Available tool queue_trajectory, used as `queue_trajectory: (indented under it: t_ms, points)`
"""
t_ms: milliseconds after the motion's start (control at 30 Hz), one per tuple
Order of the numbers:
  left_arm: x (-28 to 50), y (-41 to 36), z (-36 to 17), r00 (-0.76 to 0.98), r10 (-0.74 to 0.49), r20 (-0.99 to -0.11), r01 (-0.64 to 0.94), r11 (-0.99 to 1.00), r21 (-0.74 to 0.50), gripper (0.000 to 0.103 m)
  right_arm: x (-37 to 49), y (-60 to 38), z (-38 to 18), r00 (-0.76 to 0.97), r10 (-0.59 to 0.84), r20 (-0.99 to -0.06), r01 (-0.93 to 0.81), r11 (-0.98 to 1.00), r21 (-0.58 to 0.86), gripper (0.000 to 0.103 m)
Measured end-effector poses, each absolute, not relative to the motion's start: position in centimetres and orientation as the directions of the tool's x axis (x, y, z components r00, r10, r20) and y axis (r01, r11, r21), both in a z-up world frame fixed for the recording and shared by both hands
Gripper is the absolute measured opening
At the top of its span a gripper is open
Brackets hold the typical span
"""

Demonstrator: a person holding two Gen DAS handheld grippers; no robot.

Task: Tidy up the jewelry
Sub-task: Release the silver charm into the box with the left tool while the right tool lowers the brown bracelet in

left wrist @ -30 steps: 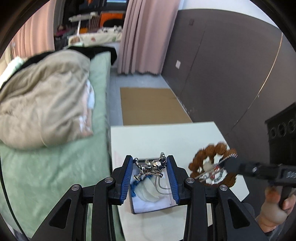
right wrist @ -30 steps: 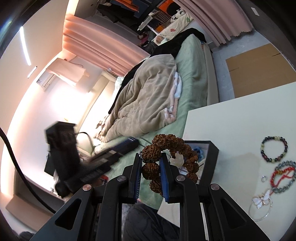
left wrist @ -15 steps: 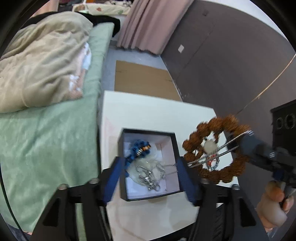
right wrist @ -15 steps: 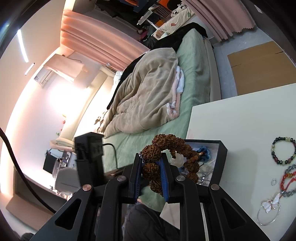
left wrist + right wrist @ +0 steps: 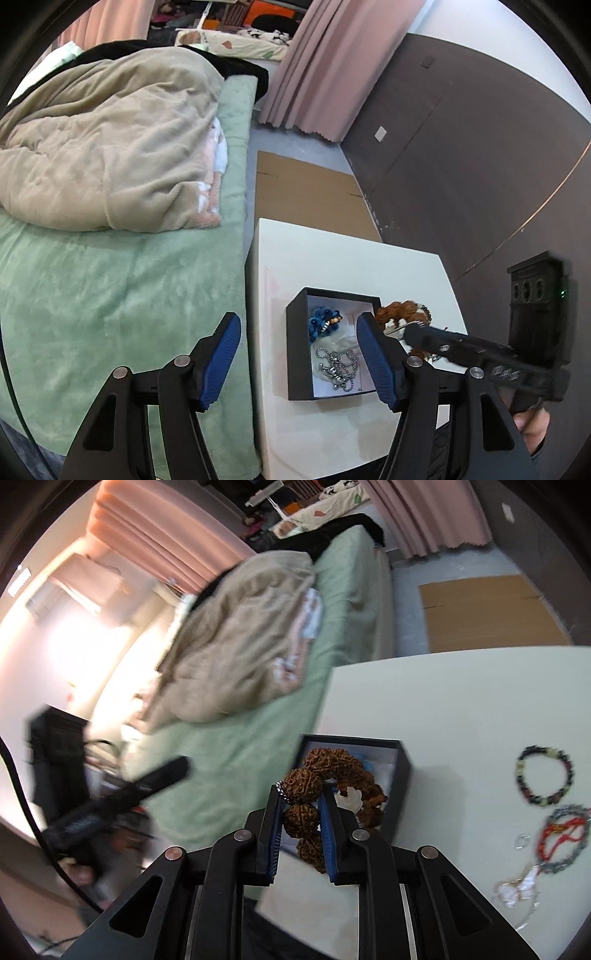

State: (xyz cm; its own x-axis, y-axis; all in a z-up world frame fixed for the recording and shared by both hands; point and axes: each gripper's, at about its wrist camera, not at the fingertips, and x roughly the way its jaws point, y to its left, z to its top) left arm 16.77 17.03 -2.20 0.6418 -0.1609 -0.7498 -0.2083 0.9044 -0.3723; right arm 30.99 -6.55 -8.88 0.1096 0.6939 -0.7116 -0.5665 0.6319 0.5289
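two fisheye views from hand-held grippers, looking down at a white table [image 5: 332, 258] beside a bed with a green sheet [image 5: 110, 295] and a beige blanket [image 5: 110, 147].

the left gripper [image 5: 299, 354] stood open and empty, its blue pads wide apart. a second earlier those pads pinched a silver chain necklace above the box; the jaws had since opened, and the silver chain necklace [image 5: 338, 363] now lay loose inside the black jewelry box [image 5: 295, 354], on the pale lining next to a blue beaded piece [image 5: 321, 323]. nothing was between the pads. the gripper had also drawn back and sideways, so its left pad hung over the bed's edge and only its right pad overlapped the box.

the right gripper [image 5: 302, 821] was clamped on a brown seed-bead bracelet [image 5: 332, 775], one knobbly bead squeezed between its narrow pads and the rest of the loop hanging forward. compared with a second before, the bracelet sat lower and closer over the open box, just above its near corner; in the left view it looked beside the box's right wall, so whether it was fully over the opening was hard to tell.

on the table to the right, well apart from the box, lay a dark and green bead bracelet [image 5: 546, 773], a red and grey bracelet [image 5: 563, 836], a small ring [image 5: 522, 840] and a butterfly bangle [image 5: 521, 890].

judging from this, the necklace was stowed, the brown bracelet was next to be dropped in, and four pieces were left.
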Motion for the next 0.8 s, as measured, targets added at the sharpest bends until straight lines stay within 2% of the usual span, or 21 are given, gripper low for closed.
queue_trajectory:
  t_ms: [100, 167, 233, 300, 567, 667, 733, 800]
  points:
    - [16.4, 17.4, -2.2, 0.643, -0.161, -0.748, -0.212, 0.902, -0.377, 0.066, 31.0, -4.9, -10.6, 0.074, 0.625, -0.777, -0.563, 0.669, 0.485, 0.022]
    - [16.3, 17.6, -2.0, 0.645, -0.157, -0.747, -0.215, 0.902, -0.375, 0.066, 31.2, -4.8, -11.3, 0.055, 0.616, -0.786, -0.545, 0.678, 0.493, 0.029]
    - [16.1, 17.8, -1.9, 0.648, -0.150, -0.747, -0.216, 0.904, -0.369, 0.066, 31.3, -5.2, -11.3, 0.042, 0.632, -0.774, -0.528, 0.672, 0.520, 0.049]
    - [15.9, 17.8, -1.7, 0.648, -0.141, -0.749, -0.217, 0.908, -0.358, 0.066, 31.1, -6.2, -10.8, 0.057, 0.655, -0.754, -0.516, 0.665, 0.539, 0.057]
    - [16.5, 16.4, -1.4, 0.646, -0.154, -0.748, -0.185, 0.919, -0.349, 0.066, 30.5, -11.2, -8.2, 0.143, 0.675, -0.723, -0.499, 0.680, 0.537, 0.058]
    - [16.9, 15.0, -1.3, 0.643, -0.168, -0.747, -0.155, 0.927, -0.342, 0.066, 30.3, -14.1, -7.7, 0.197, 0.661, -0.724, -0.478, 0.709, 0.518, 0.066]
    - [17.3, 13.8, -1.2, 0.638, -0.182, -0.748, -0.134, 0.930, -0.341, 0.067, 30.4, -15.9, -7.5, 0.235, 0.645, -0.727, -0.460, 0.733, 0.501, 0.076]
    - [17.7, 12.6, -1.3, 0.632, -0.197, -0.749, -0.115, 0.933, -0.341, 0.072, 30.5, -17.8, -7.5, 0.256, 0.637, -0.727, -0.440, 0.747, 0.499, 0.078]
